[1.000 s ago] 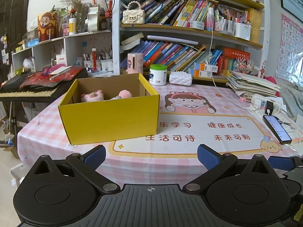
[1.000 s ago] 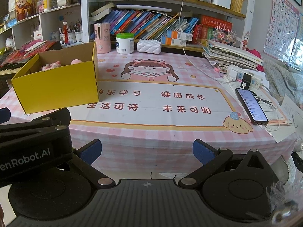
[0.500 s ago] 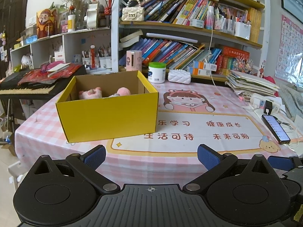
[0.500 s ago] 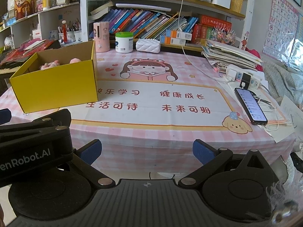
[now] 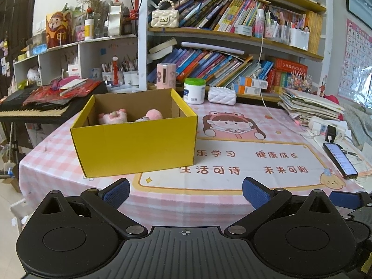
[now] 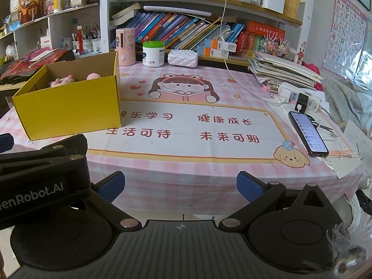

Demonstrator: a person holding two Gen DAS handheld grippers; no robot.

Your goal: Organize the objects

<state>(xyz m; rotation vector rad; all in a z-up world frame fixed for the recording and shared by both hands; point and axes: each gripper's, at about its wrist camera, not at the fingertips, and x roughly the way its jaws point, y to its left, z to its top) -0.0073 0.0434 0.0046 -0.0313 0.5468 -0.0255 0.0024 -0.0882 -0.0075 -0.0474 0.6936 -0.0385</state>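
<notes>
A yellow cardboard box [image 5: 137, 147] stands open on the left of the pink checked table [image 5: 46, 160]; it also shows in the right wrist view [image 6: 69, 107]. Pink plush toys [image 5: 112, 117] lie inside it, partly hidden by the front wall. My left gripper [image 5: 184, 191] is open and empty, held back from the table's front edge. My right gripper [image 6: 180, 184] is open and empty, also off the front edge, to the right of the left gripper [image 6: 34, 174].
A pink dispenser [image 5: 165, 75], a white jar with a green lid [image 5: 194, 90] and a white quilted pouch [image 5: 221, 95] stand at the table's back. A phone [image 6: 308, 133], power strip [image 6: 300, 95] and paper stack [image 6: 283, 72] sit at right. A keyboard [image 5: 30, 111] is left.
Both grippers have shifted slightly; the box and table sit a little higher and nearer in both views. Both stay open and empty.
</notes>
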